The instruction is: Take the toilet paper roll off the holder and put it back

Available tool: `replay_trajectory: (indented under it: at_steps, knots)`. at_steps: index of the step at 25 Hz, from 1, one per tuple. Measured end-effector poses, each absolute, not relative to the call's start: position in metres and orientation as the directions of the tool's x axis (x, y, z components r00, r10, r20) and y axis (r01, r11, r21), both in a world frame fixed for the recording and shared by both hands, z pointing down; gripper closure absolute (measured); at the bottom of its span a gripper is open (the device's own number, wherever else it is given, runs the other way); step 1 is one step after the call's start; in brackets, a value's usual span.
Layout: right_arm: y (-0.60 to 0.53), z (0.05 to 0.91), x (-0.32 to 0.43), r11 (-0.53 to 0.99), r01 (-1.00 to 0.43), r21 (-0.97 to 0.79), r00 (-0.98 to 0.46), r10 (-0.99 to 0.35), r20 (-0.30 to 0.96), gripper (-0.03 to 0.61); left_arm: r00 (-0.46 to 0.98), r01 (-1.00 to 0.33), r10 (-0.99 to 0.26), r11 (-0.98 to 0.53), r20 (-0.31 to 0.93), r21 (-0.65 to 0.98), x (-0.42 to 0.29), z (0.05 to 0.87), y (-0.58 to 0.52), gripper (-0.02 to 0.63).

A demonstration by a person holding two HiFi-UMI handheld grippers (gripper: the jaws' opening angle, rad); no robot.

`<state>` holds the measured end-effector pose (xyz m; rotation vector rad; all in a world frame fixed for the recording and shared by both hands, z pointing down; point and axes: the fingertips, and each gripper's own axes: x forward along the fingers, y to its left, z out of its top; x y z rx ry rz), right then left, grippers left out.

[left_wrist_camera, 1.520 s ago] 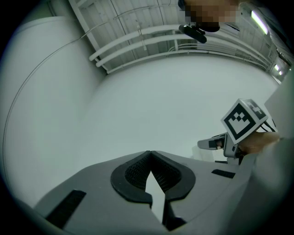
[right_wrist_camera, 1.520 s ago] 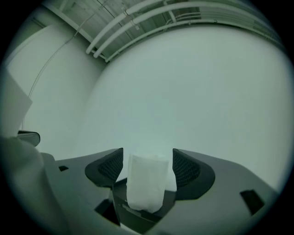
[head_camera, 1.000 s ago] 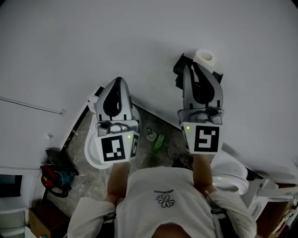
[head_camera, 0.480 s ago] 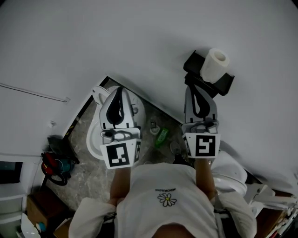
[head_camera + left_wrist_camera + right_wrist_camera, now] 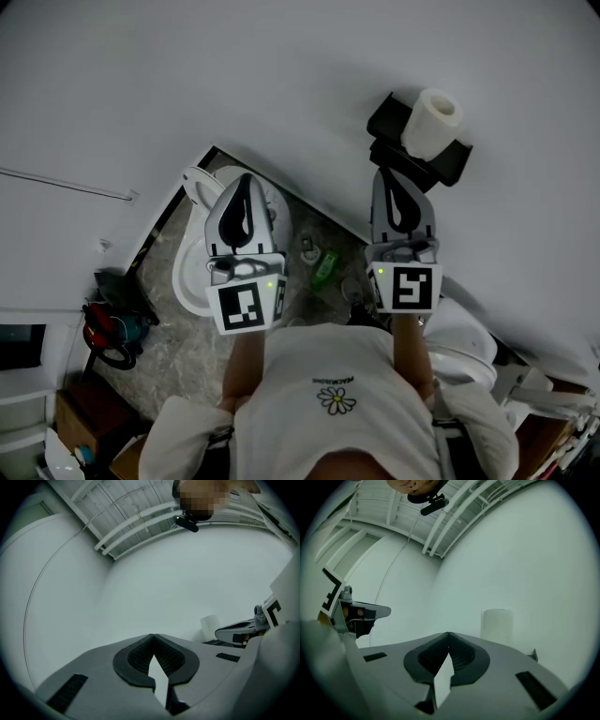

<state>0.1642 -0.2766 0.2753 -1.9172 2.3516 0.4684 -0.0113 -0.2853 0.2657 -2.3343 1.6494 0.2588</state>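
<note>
A white toilet paper roll stands upright on a black holder fixed to the white wall. My right gripper is just below the holder, apart from the roll, its jaws shut with nothing between them. In the right gripper view the roll rises just beyond and to the right of the shut tips. My left gripper hangs further left, also shut and empty. In the left gripper view the roll is off to the right, next to the right gripper.
A white toilet sits at lower right. On the stone floor are a white basin, a green bottle and a red and black tool. A thin wire runs along the wall.
My right gripper has drawn back from the holder towards me; a second ago its tip lay over the holder beside the roll. The roll stays on the holder. The left gripper dropped slightly.
</note>
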Motion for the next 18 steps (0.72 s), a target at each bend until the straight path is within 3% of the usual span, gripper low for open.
replay_trajectory:
  at_steps: [18]
  knots:
    - [-0.2724, 0.2721, 0.1721, 0.170, -0.968, 0.184, -0.213, -0.944, -0.250, 0.568, 0.337, -0.942, -0.897, -0.321, -0.286, -0.102, -0.0091, 0.2698, -0.2847, 0.597]
